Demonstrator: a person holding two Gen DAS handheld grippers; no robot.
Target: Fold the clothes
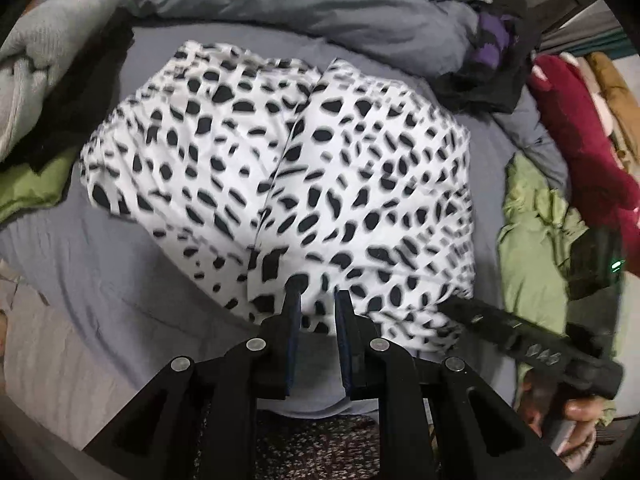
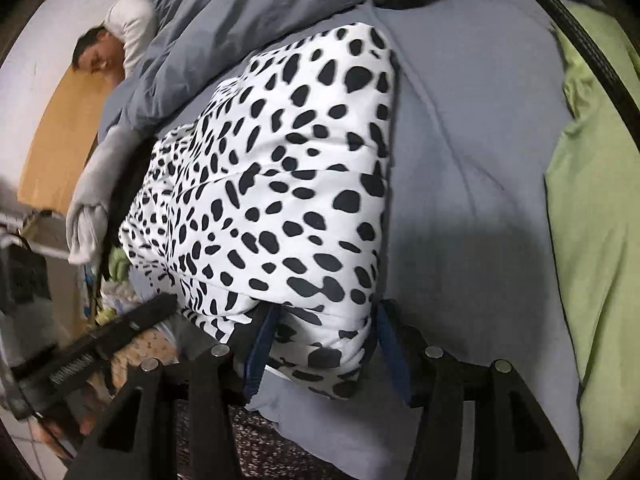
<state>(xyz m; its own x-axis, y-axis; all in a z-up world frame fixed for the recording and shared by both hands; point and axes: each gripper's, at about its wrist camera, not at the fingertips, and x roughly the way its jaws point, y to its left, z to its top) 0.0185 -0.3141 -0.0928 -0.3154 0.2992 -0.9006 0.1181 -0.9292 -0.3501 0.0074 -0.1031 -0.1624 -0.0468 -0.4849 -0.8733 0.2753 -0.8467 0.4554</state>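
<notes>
In the left wrist view, the spotted garment lies spread across the grey bed, filling the centre from 10 to 4 o'clock, with a seam or fold line running down its middle. Our left hand-held gripper sits at 6 o'clock with its fingers a little apart, reaching onto the garment's near hem; we cannot tell whether cloth is pinched between them. The right tool enters at 4 o'clock. Other clothes crowd the rim: a grey bundle at 10, a green piece at 3.

In the right wrist view, our right hand-held gripper at 6 o'clock stands wide open, its fingers straddling the garment's near corner without clamping it. The garment runs from there toward 11 o'clock.

Risk, as we judge it: closing here could catch the sheet beneath along with the hem, or only one layer, dragging the fold askew.
</notes>
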